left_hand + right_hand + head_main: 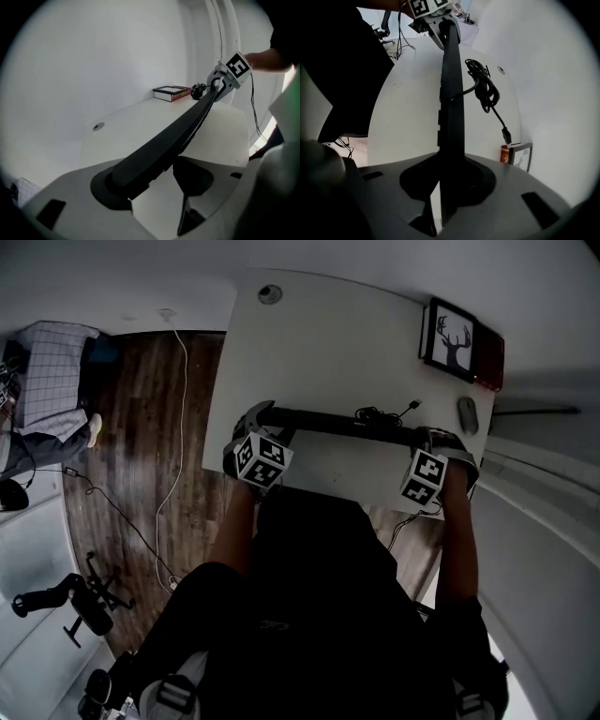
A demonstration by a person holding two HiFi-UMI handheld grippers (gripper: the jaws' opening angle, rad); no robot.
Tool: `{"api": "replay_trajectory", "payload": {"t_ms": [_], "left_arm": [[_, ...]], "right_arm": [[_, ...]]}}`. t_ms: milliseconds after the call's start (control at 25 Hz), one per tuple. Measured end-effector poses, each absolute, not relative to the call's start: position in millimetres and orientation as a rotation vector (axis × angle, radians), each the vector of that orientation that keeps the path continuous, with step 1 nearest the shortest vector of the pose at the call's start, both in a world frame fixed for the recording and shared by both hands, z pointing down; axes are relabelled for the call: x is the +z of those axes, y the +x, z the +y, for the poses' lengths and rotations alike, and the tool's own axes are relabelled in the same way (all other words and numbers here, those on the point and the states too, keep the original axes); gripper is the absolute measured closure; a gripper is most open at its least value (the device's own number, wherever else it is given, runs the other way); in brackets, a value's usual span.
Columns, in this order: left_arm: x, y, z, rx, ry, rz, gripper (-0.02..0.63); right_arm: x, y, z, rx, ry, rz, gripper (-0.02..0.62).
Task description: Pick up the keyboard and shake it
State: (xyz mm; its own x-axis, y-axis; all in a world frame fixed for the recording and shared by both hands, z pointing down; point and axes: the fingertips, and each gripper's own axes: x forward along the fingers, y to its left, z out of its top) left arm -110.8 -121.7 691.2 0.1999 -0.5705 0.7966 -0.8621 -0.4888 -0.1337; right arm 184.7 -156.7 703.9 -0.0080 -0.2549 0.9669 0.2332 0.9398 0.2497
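The black keyboard [342,423] hangs edge-on over the white table [319,343], spanning both grippers. My left gripper [261,416] grips its left end; in the left gripper view the keyboard [178,136] runs from between the jaws away to the right gripper [225,79]. My right gripper [433,437] is shut on the right end. In the right gripper view the thin edge of the keyboard [451,93] stands pinched between the jaws, and the left gripper [440,18] shows at the far end. The keyboard's coiled black cable [485,89] lies on the table beside it.
A framed deer picture [448,338] and a red book [490,360] stand at the table's far right corner, with a grey mouse [468,415] near the right edge. A cable grommet [270,294] sits at the far left. Wooden floor with a white cord [173,456] lies to the left.
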Motion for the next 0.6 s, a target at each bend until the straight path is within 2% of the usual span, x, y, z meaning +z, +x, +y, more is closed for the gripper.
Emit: {"api": "replay_trajectory", "payload": {"t_ms": [280,600], "left_arm": [[656,-108,-139,1.148,2.161,-1.56,0.335],[555,-105,-177,1.151,2.238,-1.859,0.334]], "right_arm": [[662,188,-188,-0.593,0.193,-1.502,0.508],[575,188,-225,-0.752,0.467,-1.565,0.508]]}}
